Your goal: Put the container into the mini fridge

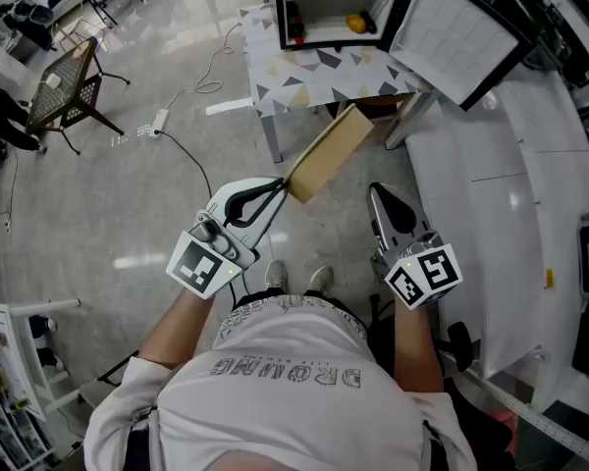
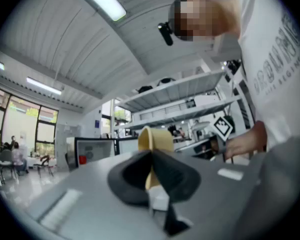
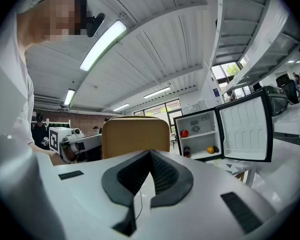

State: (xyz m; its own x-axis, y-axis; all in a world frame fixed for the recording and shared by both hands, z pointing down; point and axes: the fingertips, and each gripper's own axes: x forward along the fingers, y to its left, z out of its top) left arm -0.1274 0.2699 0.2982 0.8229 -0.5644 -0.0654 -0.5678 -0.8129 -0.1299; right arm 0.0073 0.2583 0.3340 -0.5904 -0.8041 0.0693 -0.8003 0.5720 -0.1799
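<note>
**Container in the left claw, not in the fridge yet**

So the left claw (image 2: 152, 170) is pinching the container (image 1: 329, 153) by its near end. It's a flat tan box, and the left gripper view shows its edge wedged right between the two dark pads. The box is tilted up and away from the person, hanging in the air over the floor (image 1: 128, 214), just short of the bench's (image 1: 314, 75) front edge and not touching it.

The right claw (image 3: 150, 156) is pressed together at the tips with nothing in it. It sits off to the right of the container, near it but apart from it.

The mini fridge (image 1: 334, 8) stands toward the bench's far edge. Its door (image 1: 461, 37) is swung wide open and sticks out past the bench's right edge. Inside there's a red thing (image 3: 184, 133) on the upper shelf and a yellow thing (image 3: 210, 149) lower down. Could be fruit, but they're too small to say for sure.
</note>
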